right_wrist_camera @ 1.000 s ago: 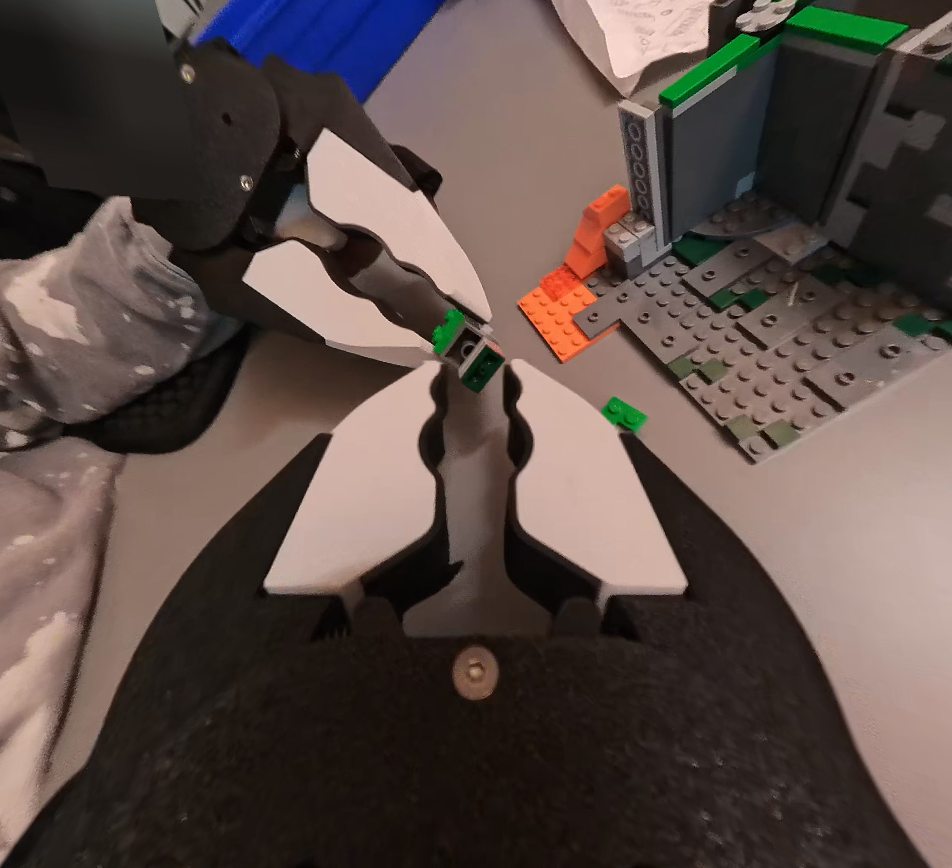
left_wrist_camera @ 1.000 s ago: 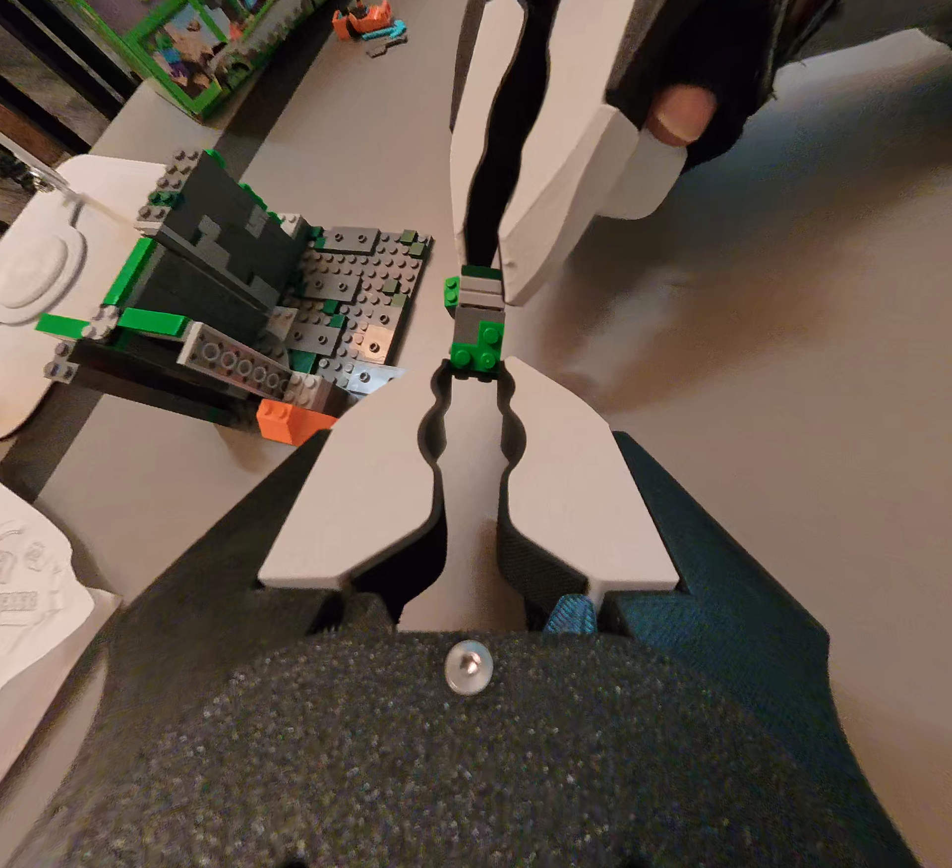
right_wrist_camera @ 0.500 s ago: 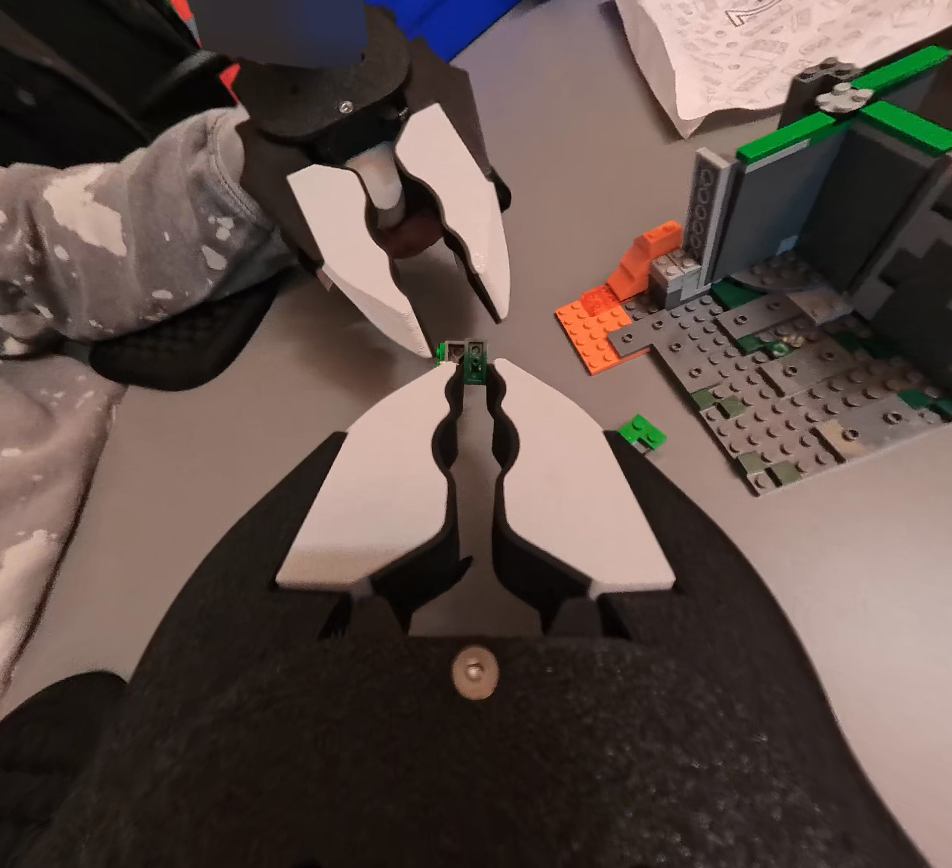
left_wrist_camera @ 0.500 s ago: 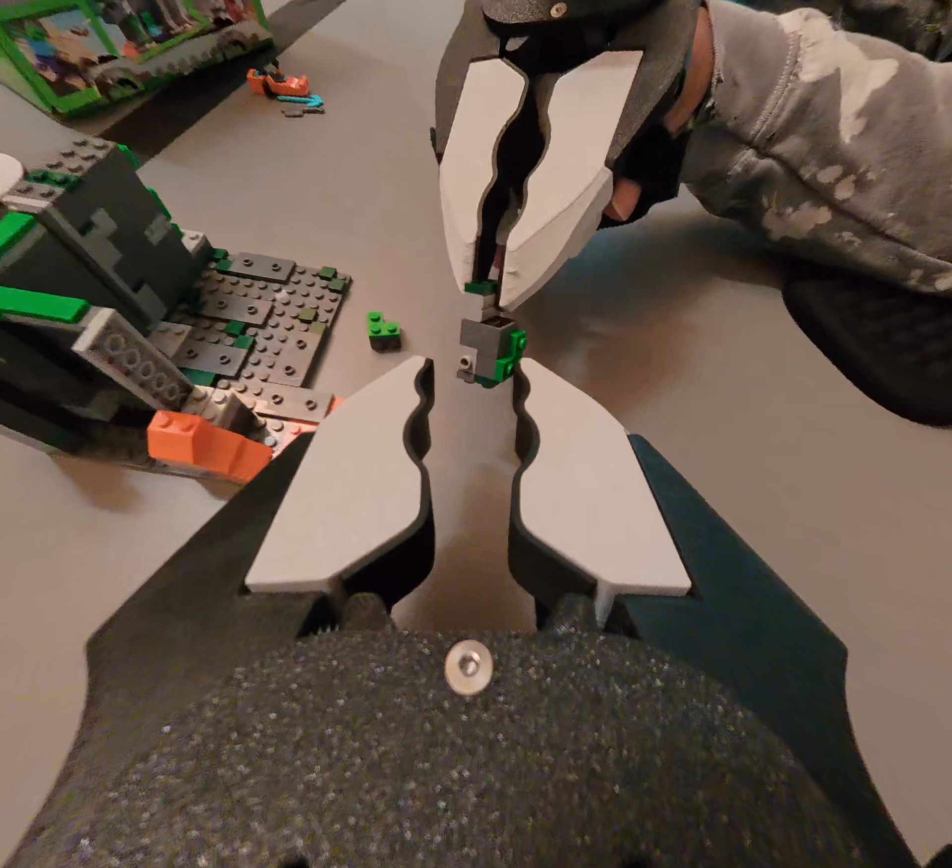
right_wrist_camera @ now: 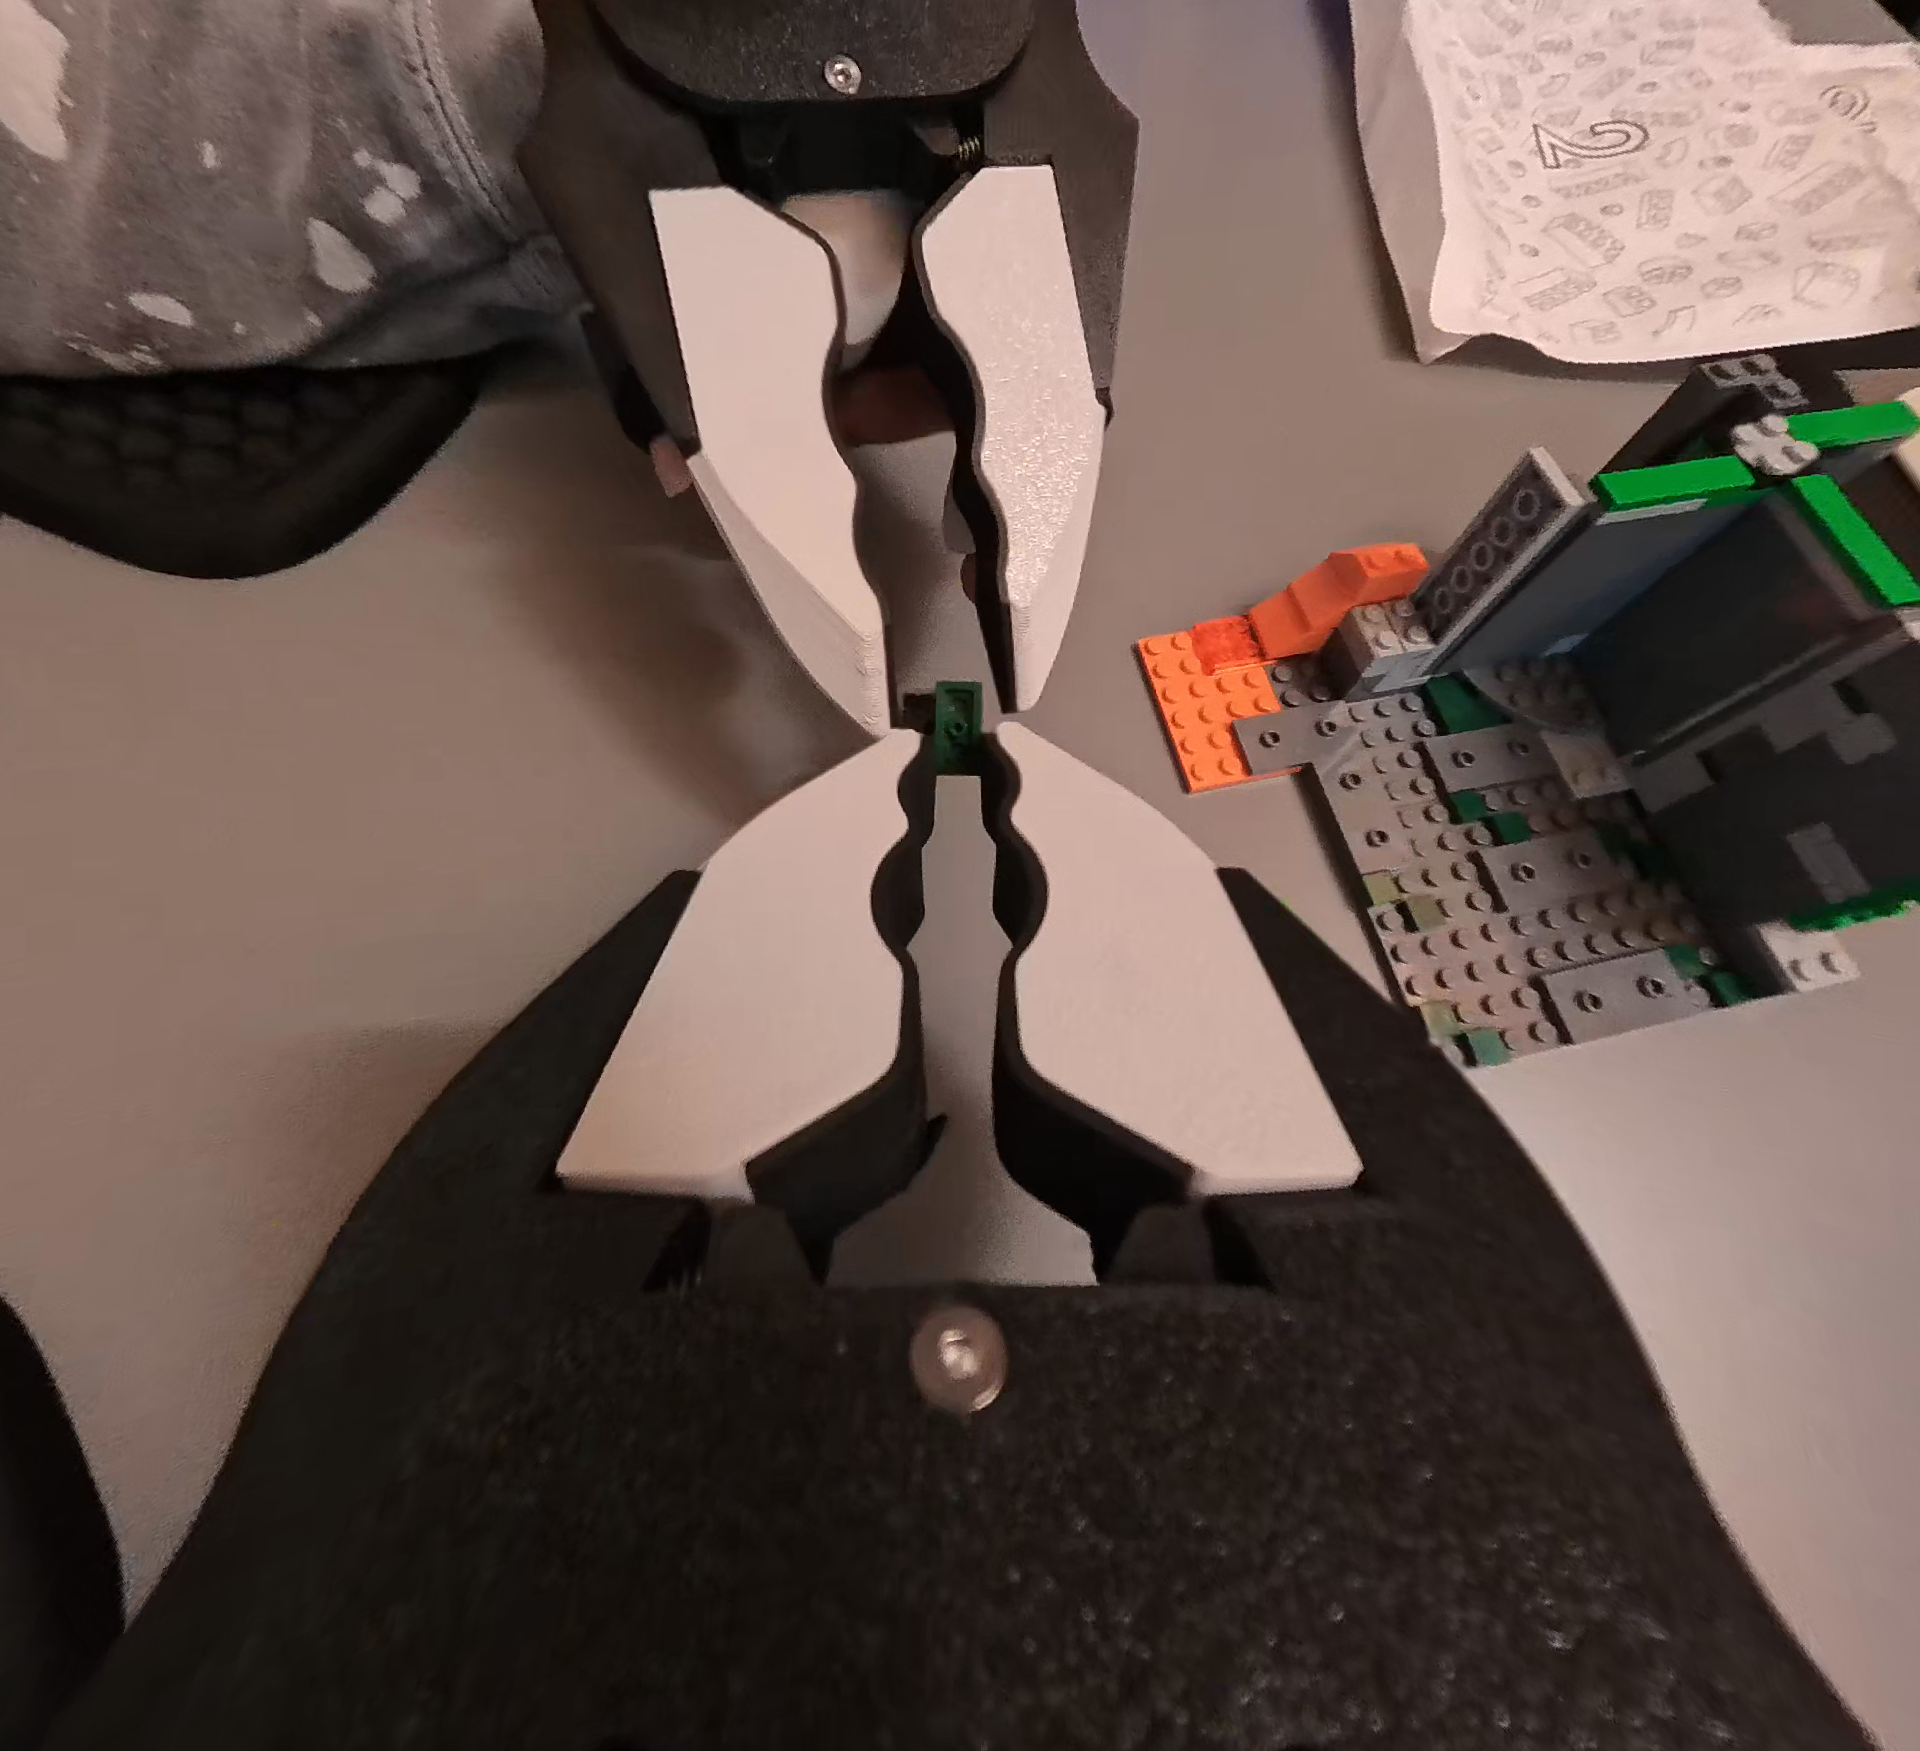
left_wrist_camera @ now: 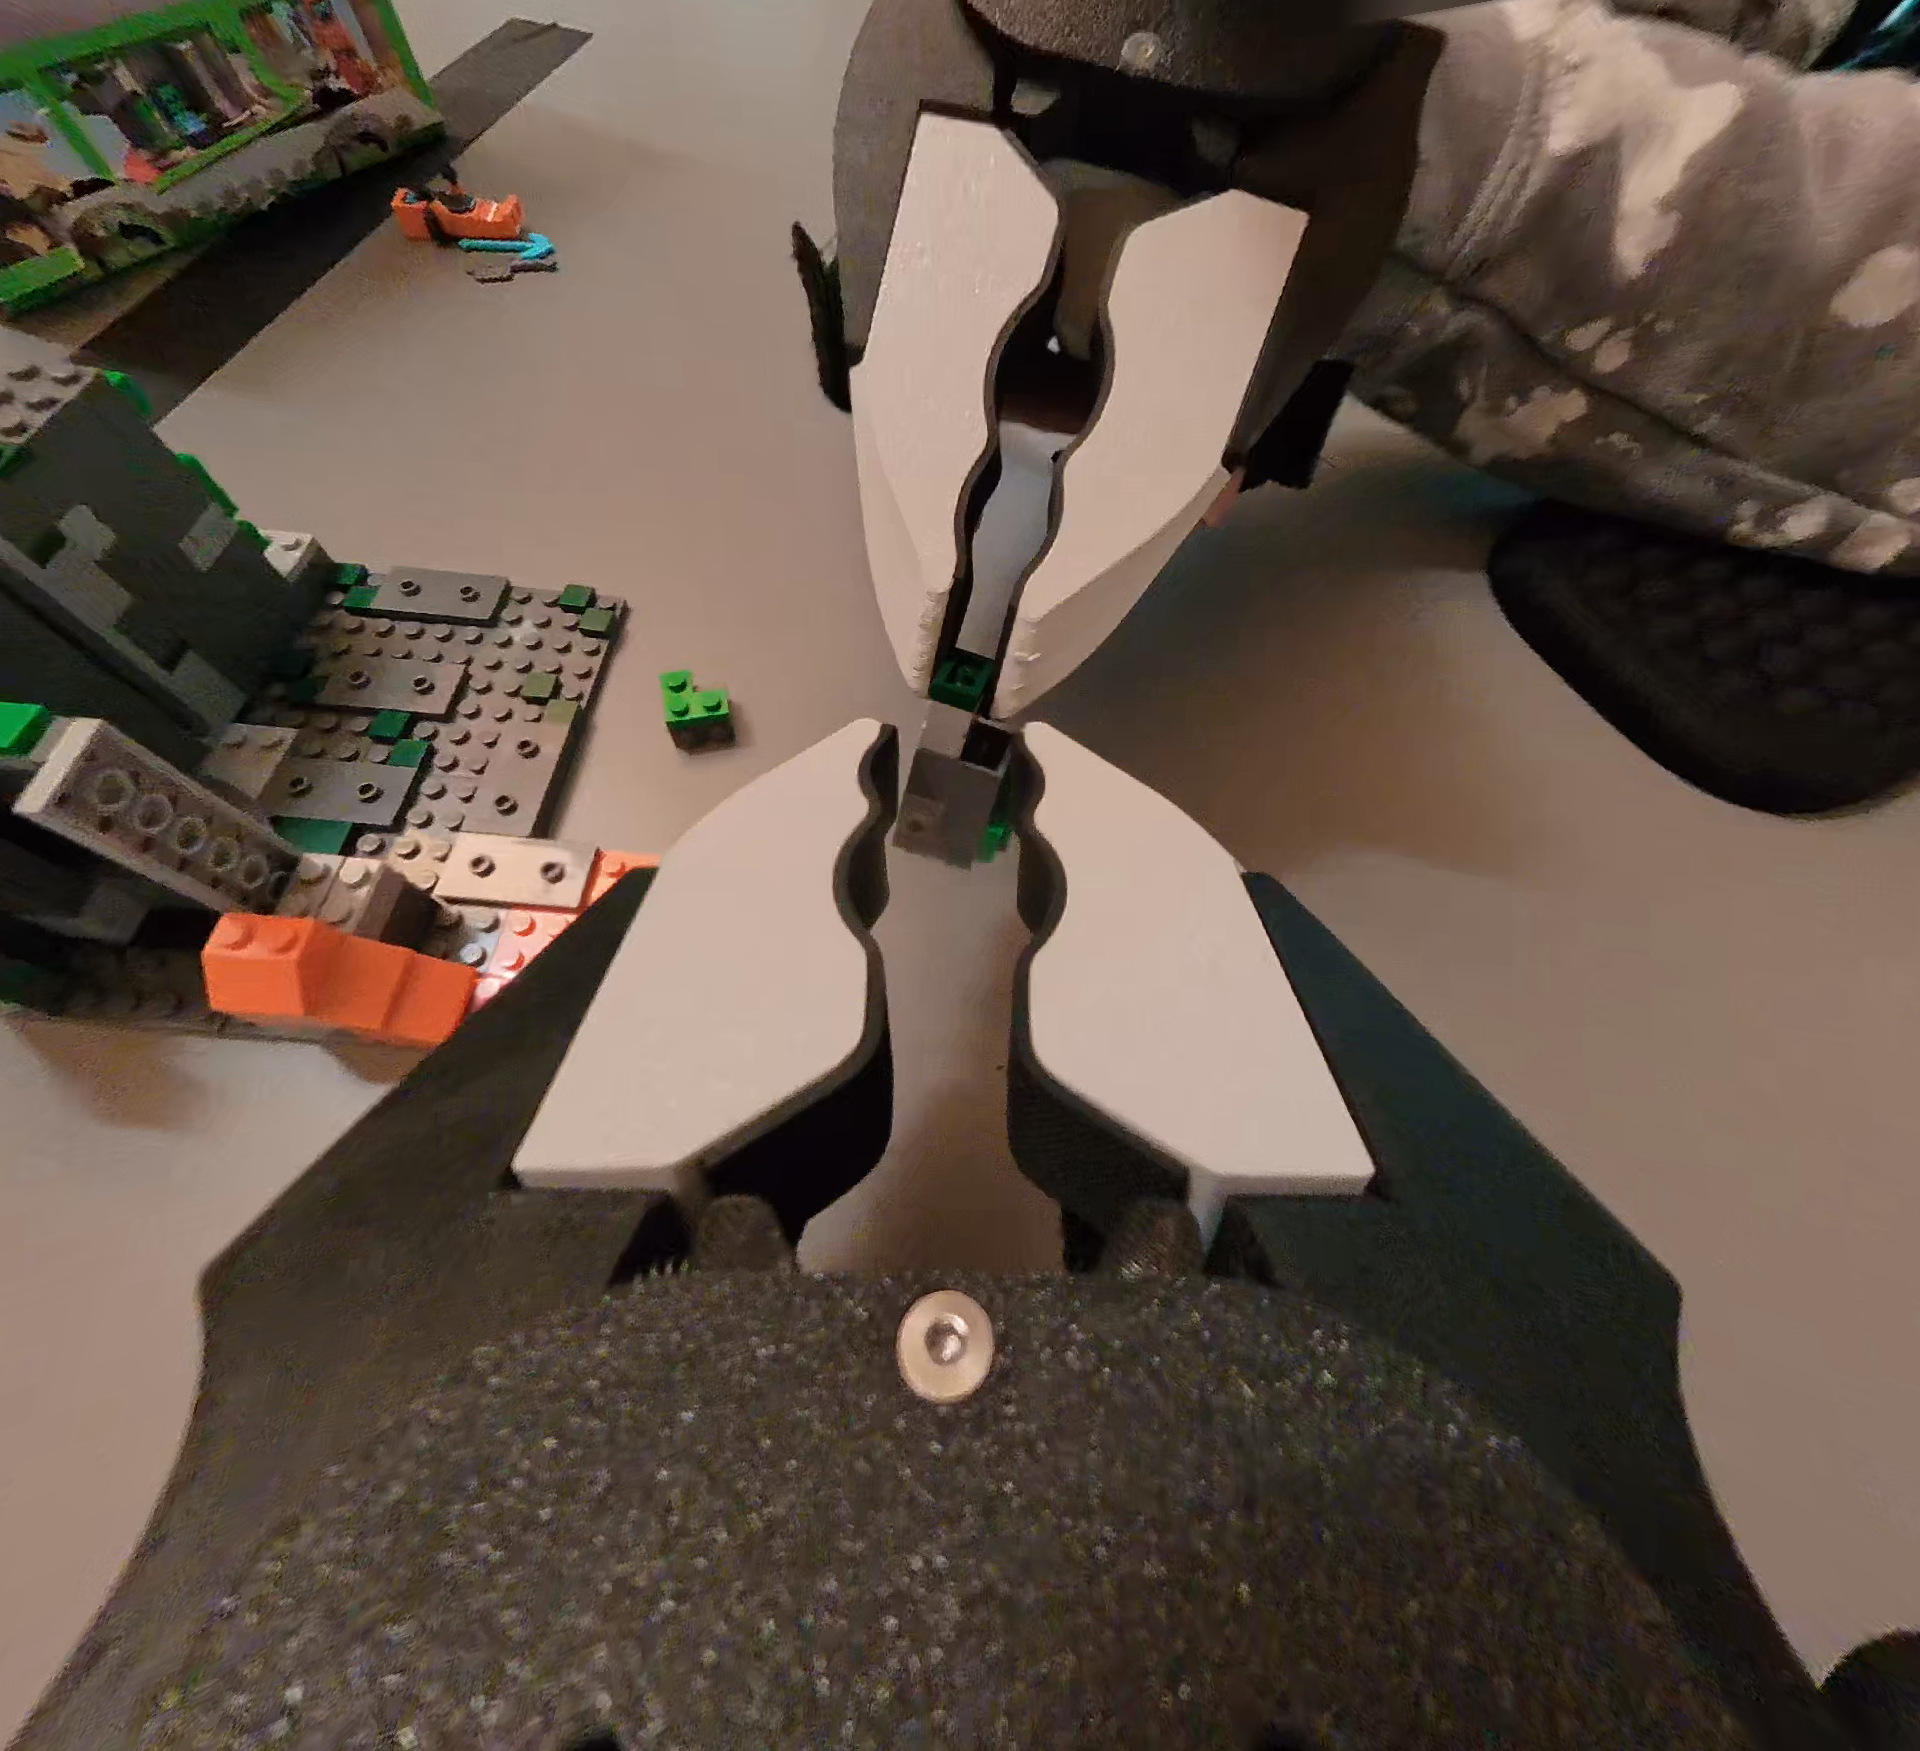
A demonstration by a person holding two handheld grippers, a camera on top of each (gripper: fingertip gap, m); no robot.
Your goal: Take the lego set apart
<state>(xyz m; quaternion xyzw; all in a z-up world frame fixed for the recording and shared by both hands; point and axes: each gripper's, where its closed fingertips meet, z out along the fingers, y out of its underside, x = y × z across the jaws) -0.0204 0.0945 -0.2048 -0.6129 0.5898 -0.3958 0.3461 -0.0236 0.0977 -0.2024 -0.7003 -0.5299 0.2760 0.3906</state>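
Note:
A small grey-and-green brick stack (left_wrist_camera: 948, 808) sits between my two grippers, held above the grey table. My left gripper (left_wrist_camera: 956, 751) is closed on its grey lower part. My right gripper (left_wrist_camera: 971, 693) comes in from the far side, tip to tip with the left, and is shut on the dark green piece (left_wrist_camera: 961, 678) at the stack's other end. In the right wrist view my right gripper (right_wrist_camera: 958, 743) pinches that green piece (right_wrist_camera: 956, 727), and my left gripper (right_wrist_camera: 951, 704) faces it from above. The main lego build (left_wrist_camera: 457, 693) stands to the left.
A loose green brick (left_wrist_camera: 694, 704) lies beside the build's grey baseplate (right_wrist_camera: 1507, 870). An orange brick (left_wrist_camera: 332, 979) is at the build's near corner. The set's box (left_wrist_camera: 187, 91) and small orange pieces (left_wrist_camera: 457, 210) lie farther back. A printed paper bag (right_wrist_camera: 1662, 143) lies behind the build. The grippers are tip to tip, or close to it.
My left gripper, open half a second ago, has closed on the stack. Both grippers have swung round so that they now face each other head on.

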